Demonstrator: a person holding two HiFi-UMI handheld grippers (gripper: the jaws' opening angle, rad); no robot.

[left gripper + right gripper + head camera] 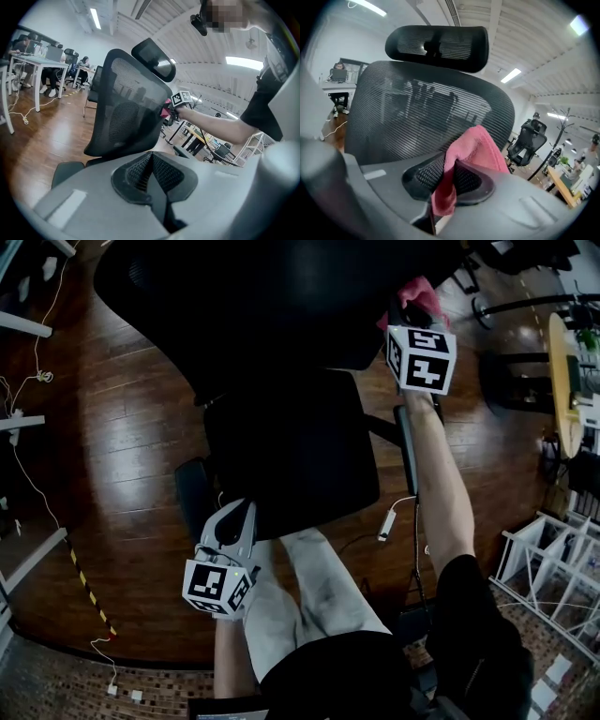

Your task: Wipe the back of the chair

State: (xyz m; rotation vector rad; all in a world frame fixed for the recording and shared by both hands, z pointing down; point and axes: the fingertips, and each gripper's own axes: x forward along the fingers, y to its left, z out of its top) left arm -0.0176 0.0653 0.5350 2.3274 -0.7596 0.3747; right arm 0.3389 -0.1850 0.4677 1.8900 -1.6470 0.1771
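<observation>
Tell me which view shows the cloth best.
The right gripper view: the pink cloth sits at centre, pinched by the right gripper before the chair back. The head view shows only a pink corner beyond that gripper; the left gripper view, a small pink patch at the back's edge.

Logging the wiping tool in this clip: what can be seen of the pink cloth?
The pink cloth looks soft and fuzzy, like microfibre, with a hemmed edge. It is bunched and folded, pinched between the shut jaws of the right claw. One end bulges above the jaws and the other hangs below. It sits at the side edge of the black mesh chair back, seemingly against it.
</observation>
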